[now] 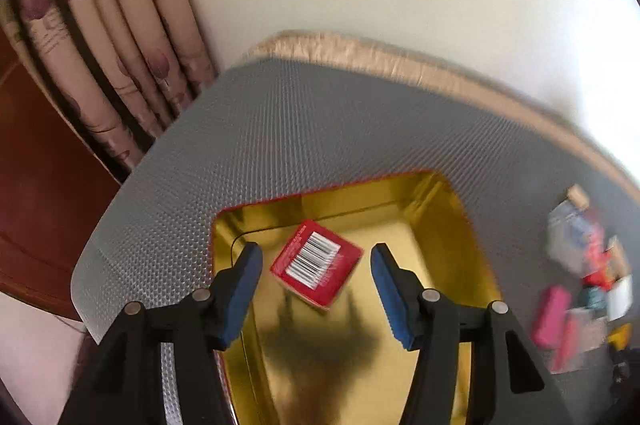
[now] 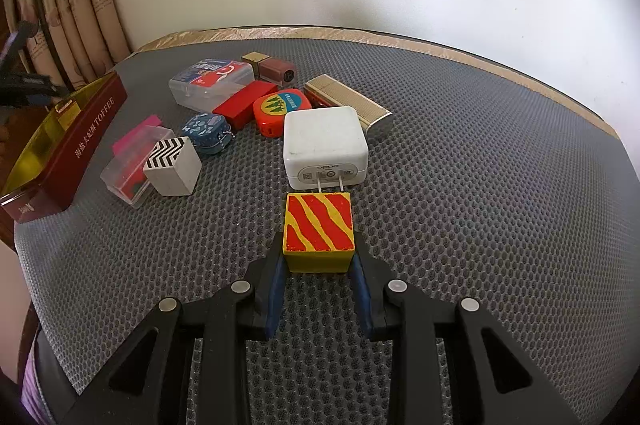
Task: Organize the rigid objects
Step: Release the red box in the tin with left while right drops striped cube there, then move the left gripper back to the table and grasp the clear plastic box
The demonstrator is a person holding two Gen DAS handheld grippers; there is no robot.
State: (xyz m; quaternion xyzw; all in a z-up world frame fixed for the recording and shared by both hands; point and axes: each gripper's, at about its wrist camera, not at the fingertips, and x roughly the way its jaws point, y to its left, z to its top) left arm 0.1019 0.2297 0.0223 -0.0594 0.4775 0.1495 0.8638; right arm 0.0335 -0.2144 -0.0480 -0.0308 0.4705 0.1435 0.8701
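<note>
The red box (image 1: 318,263), barcode face up, lies tilted on the gold floor of the open tin (image 1: 444,225), and the left gripper (image 1: 316,257) hangs right over it with its blue pads spread wide either side, touching nothing. Over in the right wrist view, the right gripper (image 2: 319,257) has its jaws closed tight on a yellow block with red stripes (image 2: 319,229), pads pressed against both flanks. Just at twelve o'clock from that block sits the white charger (image 2: 325,145), prongs toward the block and almost touching it. Beyond the charger, at one o'clock, a gold ribbed case (image 2: 352,103); at eleven, an orange round-cornered case (image 2: 280,111) beside a red bar (image 2: 242,103). Farther back, a clear plastic box (image 2: 212,85) and a brown cylinder (image 2: 278,72). At ten o'clock, the zigzag block (image 2: 173,165) is beside a clear case with pink inside (image 2: 130,165), a small blue tin (image 2: 206,131) behind them. The toffee tin stands at nine, all on the grey mesh mat (image 2: 480,205).
</note>
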